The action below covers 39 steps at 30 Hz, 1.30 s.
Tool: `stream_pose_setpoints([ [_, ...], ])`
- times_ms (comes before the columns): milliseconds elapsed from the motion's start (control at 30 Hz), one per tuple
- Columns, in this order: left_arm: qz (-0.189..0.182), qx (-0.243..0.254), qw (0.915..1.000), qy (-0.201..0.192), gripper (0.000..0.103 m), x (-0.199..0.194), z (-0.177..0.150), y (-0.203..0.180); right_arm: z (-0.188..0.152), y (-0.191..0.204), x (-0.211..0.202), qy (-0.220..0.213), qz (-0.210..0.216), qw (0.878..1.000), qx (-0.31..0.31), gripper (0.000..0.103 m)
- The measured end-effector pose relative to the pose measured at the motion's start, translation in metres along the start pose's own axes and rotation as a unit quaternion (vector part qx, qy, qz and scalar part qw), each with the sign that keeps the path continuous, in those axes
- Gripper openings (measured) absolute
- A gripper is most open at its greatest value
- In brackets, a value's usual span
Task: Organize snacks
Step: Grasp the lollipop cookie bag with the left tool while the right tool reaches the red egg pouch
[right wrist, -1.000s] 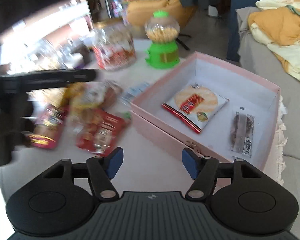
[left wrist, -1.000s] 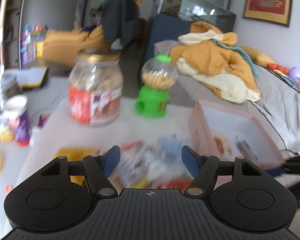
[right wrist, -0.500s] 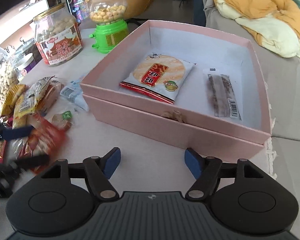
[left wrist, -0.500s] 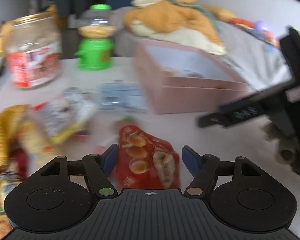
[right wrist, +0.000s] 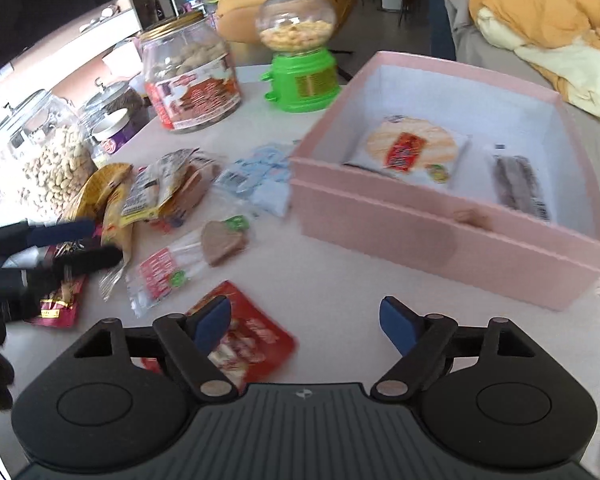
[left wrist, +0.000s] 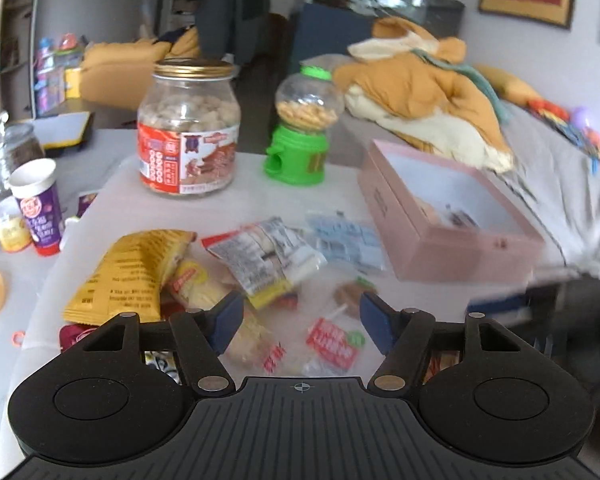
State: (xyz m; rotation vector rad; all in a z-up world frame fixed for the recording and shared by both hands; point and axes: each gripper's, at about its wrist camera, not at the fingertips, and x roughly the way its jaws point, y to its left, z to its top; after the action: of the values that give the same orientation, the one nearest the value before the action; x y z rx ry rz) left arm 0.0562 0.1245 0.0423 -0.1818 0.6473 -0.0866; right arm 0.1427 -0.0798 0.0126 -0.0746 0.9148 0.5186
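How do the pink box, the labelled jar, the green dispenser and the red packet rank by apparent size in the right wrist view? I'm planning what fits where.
1. pink box
2. labelled jar
3. green dispenser: close to the jar, a bit smaller.
Red packet: unranked; it lies nearest the camera, partly hidden.

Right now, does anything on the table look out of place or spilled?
Nothing is spilled. Loose snack packets lie in a heap beside the pink box, which holds only two packets; both jars stand upright and closed.
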Motion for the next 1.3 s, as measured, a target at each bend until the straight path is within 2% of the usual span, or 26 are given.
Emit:
stream_pose_setpoints([
  [100, -0.010, 0.016, 0.9998, 0.007, 0.070, 0.013, 0.005, -0.013, -0.009, 0.019, 0.008, 0.002, 0.025, 1.000, -0.008, 0.090],
  [233, -0.010, 0.080, 0.9963, 0.030, 0.069, 0.041, 0.003, -0.045, -0.027, 0.036, 0.004, -0.014, -0.008, 0.998, -0.065, 0.091],
  [300, 0.003, 0.100, 0.9941, 0.042, 0.066, 0.058, 0.002, -0.055, -0.032, 0.026, -0.004, -0.019, -0.019, 0.998, -0.063, 0.091],
  [367, 0.013, 0.106, 0.9932, 0.047, 0.062, 0.070, 0.000, -0.061, -0.035, 0.007, -0.013, -0.026, -0.051, 0.997, -0.052, 0.091],
  [433, 0.015, 0.106, 0.9929, 0.052, 0.054, 0.078, -0.001, -0.063, -0.037, -0.015, -0.019, -0.035, -0.082, 0.995, -0.034, 0.091],
  [500, 0.014, 0.109, 0.9924, 0.056, 0.051, 0.085, -0.003, -0.065, -0.038, -0.037, -0.023, -0.035, -0.091, 0.995, -0.006, 0.092],
  [533, 0.014, 0.115, 0.9918, 0.054, 0.048, 0.085, -0.004, -0.067, -0.039, -0.047, -0.023, -0.034, -0.089, 0.995, 0.008, 0.093],
  [633, 0.005, 0.123, 0.9905, 0.062, 0.046, 0.081, -0.006, -0.072, -0.044, -0.065, -0.024, -0.037, -0.077, 0.996, 0.033, 0.097],
  [800, 0.001, 0.127, 0.9895, 0.070, 0.046, 0.071, -0.013, -0.079, -0.046, -0.061, -0.020, -0.048, -0.085, 0.994, 0.040, 0.103],
  [1000, -0.007, 0.108, 0.9914, 0.074, 0.046, 0.049, -0.029, -0.084, -0.031, -0.056, -0.008, -0.063, -0.097, 0.990, 0.076, 0.103],
  [1067, -0.010, 0.104, 0.9920, 0.070, 0.046, 0.040, -0.038, -0.086, -0.031, -0.054, -0.006, -0.071, -0.109, 0.988, 0.080, 0.100],
  [1133, -0.002, 0.113, 0.9915, 0.063, 0.046, 0.036, -0.044, -0.090, -0.035, -0.048, -0.007, -0.079, -0.113, 0.988, 0.062, 0.087],
  [1200, 0.004, 0.120, 0.9909, 0.061, 0.047, 0.037, -0.044, -0.092, -0.040, -0.041, -0.009, -0.078, -0.114, 0.990, 0.039, 0.080],
  [1300, 0.012, 0.127, 0.9896, 0.066, 0.047, 0.039, -0.042, -0.098, -0.052, -0.036, -0.016, -0.080, -0.113, 0.990, 0.023, 0.078],
])
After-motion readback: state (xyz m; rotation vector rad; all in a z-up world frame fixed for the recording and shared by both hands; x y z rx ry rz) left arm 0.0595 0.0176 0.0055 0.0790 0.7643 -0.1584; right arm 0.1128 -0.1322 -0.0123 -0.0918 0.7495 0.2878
